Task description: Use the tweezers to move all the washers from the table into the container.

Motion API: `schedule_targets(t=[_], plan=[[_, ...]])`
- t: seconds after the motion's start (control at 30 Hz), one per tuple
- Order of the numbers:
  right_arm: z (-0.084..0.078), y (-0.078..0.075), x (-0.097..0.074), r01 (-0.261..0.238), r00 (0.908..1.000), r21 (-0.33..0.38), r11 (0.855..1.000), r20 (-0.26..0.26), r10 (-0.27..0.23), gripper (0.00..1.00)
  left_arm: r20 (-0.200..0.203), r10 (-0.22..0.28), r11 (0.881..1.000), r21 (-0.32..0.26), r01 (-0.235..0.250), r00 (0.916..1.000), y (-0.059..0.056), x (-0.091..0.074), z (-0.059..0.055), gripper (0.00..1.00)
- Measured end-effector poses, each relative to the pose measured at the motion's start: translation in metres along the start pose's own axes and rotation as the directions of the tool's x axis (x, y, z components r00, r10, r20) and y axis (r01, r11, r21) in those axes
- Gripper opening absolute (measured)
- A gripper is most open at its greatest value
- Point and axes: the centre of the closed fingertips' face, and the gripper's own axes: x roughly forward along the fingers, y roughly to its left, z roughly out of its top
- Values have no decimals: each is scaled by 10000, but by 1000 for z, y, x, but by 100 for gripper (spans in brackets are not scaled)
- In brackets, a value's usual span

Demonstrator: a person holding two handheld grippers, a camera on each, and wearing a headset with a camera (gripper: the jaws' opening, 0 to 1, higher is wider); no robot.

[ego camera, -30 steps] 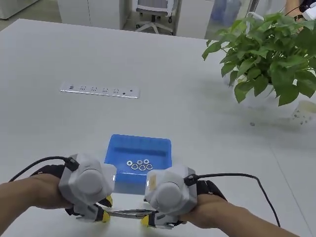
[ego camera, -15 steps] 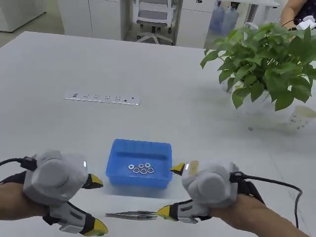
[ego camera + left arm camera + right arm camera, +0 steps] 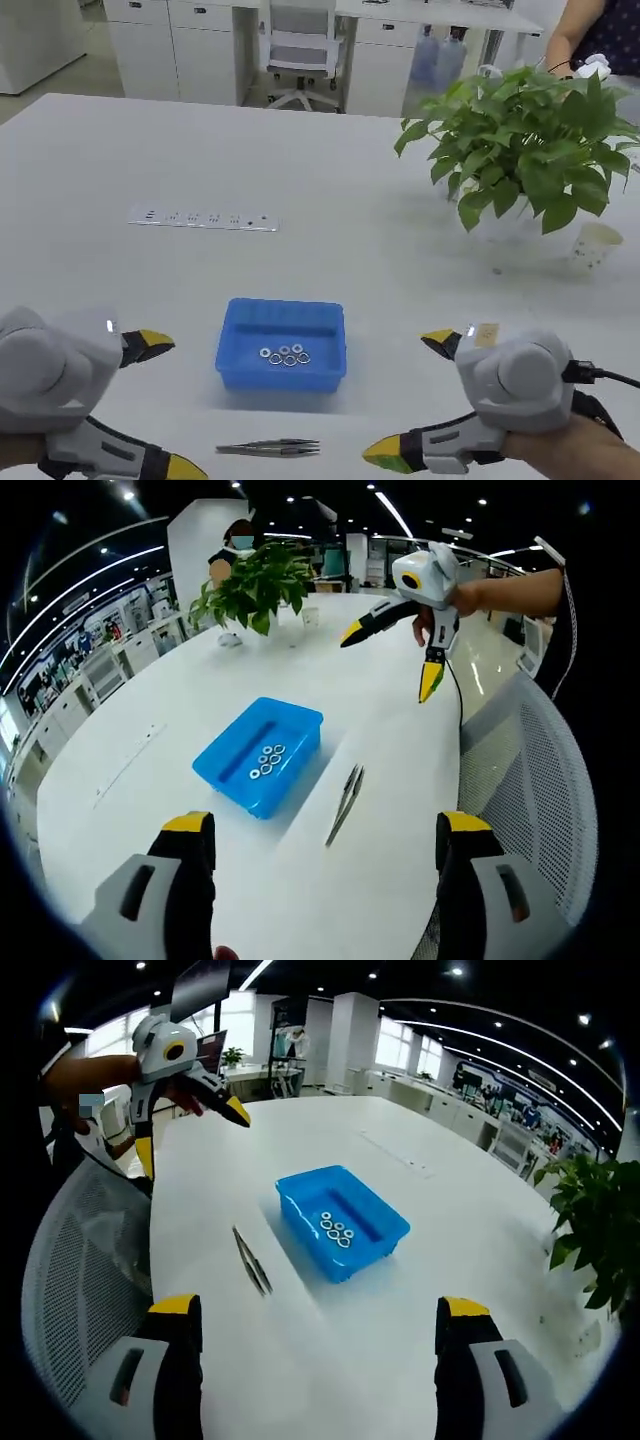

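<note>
A blue container (image 3: 282, 343) stands on the white table with several washers (image 3: 285, 355) lying in it; it also appears as the blue container (image 3: 262, 755) and the blue container (image 3: 341, 1221) in the gripper views. Metal tweezers (image 3: 268, 448) lie flat on the table in front of it, free of both grippers, seen too as tweezers (image 3: 345, 803) and tweezers (image 3: 252, 1259). My left gripper (image 3: 155, 403) is open at the lower left, my right gripper (image 3: 415, 397) open at the lower right. Both hold nothing.
A white power strip (image 3: 203, 218) lies beyond the container. A potted green plant (image 3: 525, 150) and a paper cup (image 3: 594, 244) stand at the far right. An office chair (image 3: 299, 50) is behind the table. A person (image 3: 600, 35) stands at the far right.
Both grippers have drawn apart to the sides and opened, leaving the tweezers lying on the table. The head camera has lifted and pulled back.
</note>
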Motion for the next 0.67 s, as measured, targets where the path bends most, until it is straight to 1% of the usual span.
schedule_targets(t=[0.07, 0.17, 0.27, 0.43, 0.5, 0.6, 0.67], plan=[[-1, 3, -4, -68, 10000, 58, 10000, 48, 68, 100, 68, -2, 10000, -51, 3, 10000, -1, 0, 2, 99], [-5, 4, -7, -123, 9999, 176, 9998, -46, 123, 100, 87, -44, 10000, 1, 44, 10000, 0, 0, 6, 99], [-10, 5, -9, -181, 9997, 148, 9997, -173, 183, 100, 220, -99, 9999, 19, 98, 9997, 2, 1, 11, 99], [-13, 1, -12, -114, 9999, 304, 9995, -67, 116, 100, 483, -3, 10000, -22, 4, 9988, 9, 0, 19, 99], [-13, -1, -11, -74, 9999, 320, 9995, -88, 77, 100, 502, 34, 10000, -46, -32, 9987, 11, 0, 19, 99], [-14, -1, -11, -76, 9999, 307, 9995, -98, 80, 100, 303, 51, 9999, 111, -55, 9995, 12, 2, 15, 99], [-14, -2, -11, -69, 9999, 356, 9993, -81, 72, 100, 286, 64, 9999, 121, -67, 9996, 14, 2, 15, 99]])
